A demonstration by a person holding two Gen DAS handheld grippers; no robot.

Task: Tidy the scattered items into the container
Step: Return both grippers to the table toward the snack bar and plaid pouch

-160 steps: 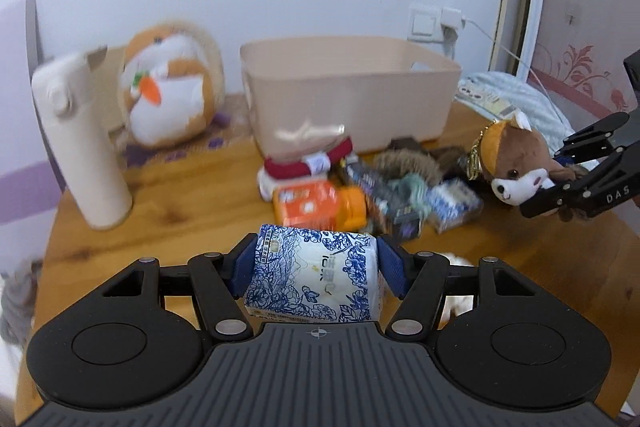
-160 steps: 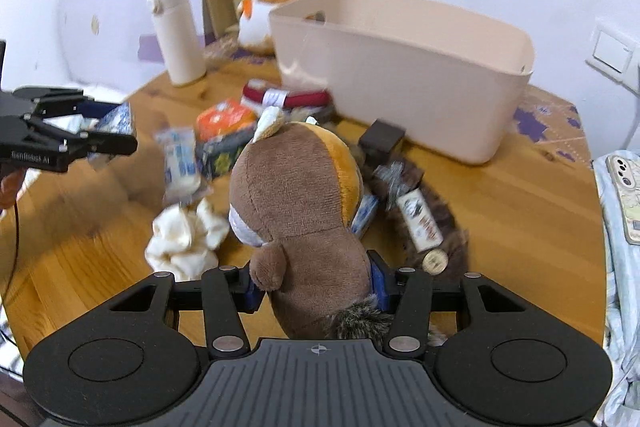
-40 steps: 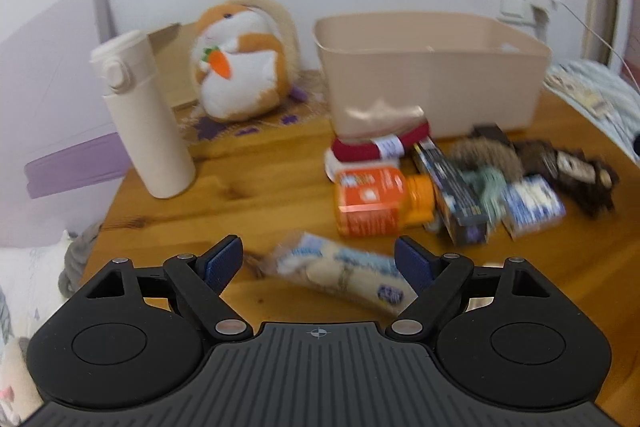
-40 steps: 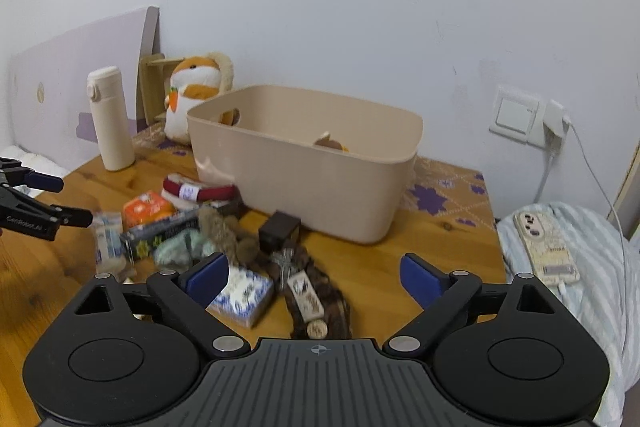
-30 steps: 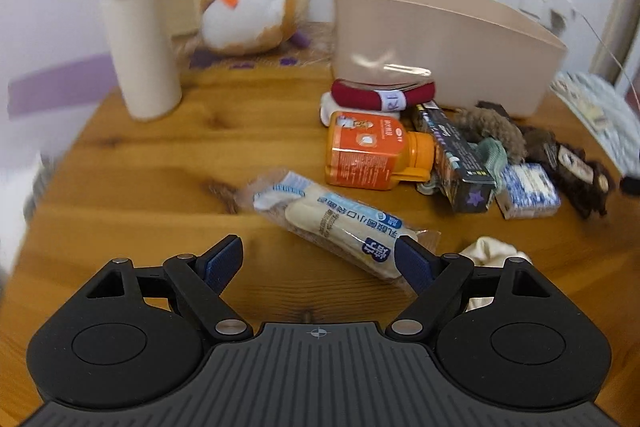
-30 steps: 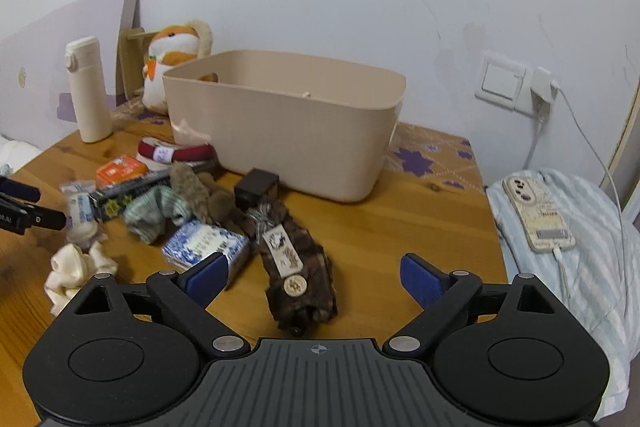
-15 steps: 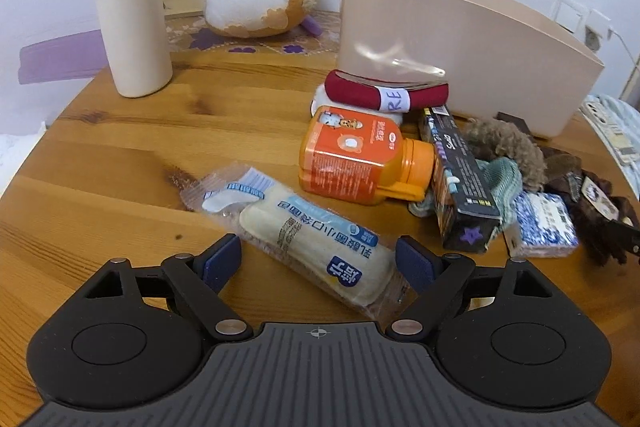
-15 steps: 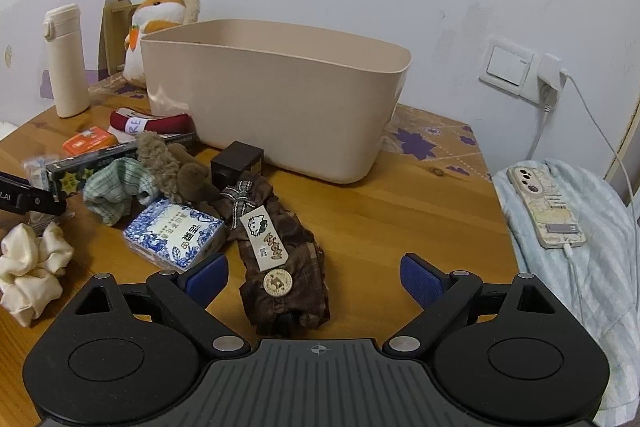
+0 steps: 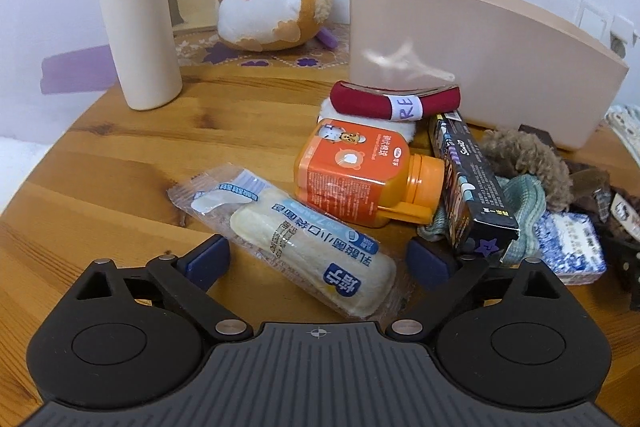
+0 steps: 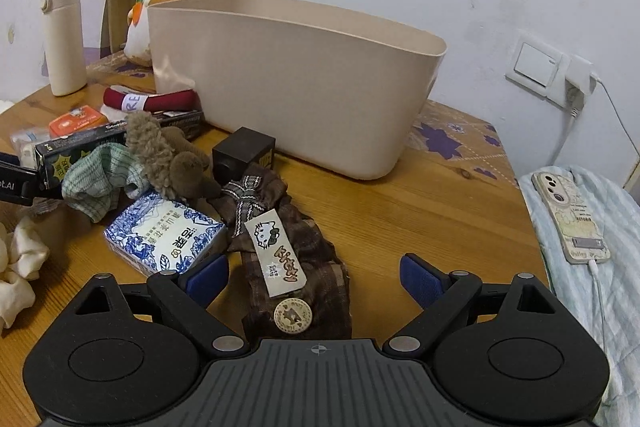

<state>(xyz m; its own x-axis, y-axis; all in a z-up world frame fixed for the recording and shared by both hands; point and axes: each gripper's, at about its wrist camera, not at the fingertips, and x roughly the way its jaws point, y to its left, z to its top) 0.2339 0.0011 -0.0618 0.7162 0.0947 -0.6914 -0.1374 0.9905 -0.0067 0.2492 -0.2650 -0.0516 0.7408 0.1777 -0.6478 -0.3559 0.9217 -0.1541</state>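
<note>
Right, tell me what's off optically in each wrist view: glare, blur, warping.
Left wrist view: a glare streak on the beige container; the cream bottle leans from fisheye warp; focus is sharp. Right wrist view: the wooden table edge bows, dark corners vignette, no motion blur.

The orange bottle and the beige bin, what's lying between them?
In the left wrist view, a dark red rolled cloth with a white label lies between the orange bottle and the beige bin, on top of something white.
</note>
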